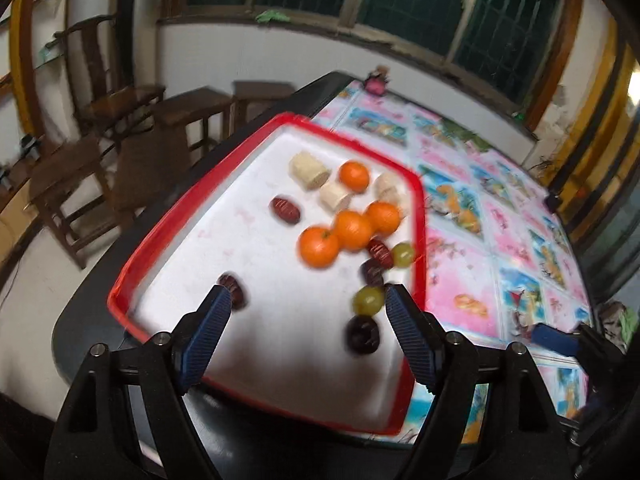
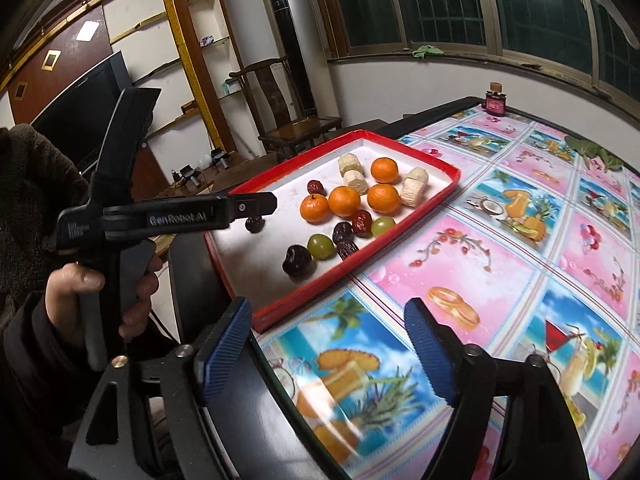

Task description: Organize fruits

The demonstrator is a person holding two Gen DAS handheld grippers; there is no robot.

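Both tongs gape empty: left tongs (image 1: 306,294) over the red tray (image 1: 160,236), right tongs (image 2: 326,312) above the table (image 2: 520,240). Grapes (image 1: 367,300) inside look slick, soft; pinch gently across the middle.

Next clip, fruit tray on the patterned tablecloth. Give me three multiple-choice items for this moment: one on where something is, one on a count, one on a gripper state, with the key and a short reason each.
1. Where does the small dark jar stand?
A. inside the tray
B. at the far edge of the table, beyond the tray
C. on the wooden chair

2. How many oranges lie in the red-rimmed tray?
A. two
B. four
C. six

3. How is the right gripper?
A. open and empty, over the tablecloth
B. shut on a grape
C. shut on an orange

Key: 1 B, the jar sits on the table's far edge near the wall. 2 B, four oranges show in both views, such as the one nearest the dates. 3 A, its blue fingers stand wide apart with only the tablecloth between them.
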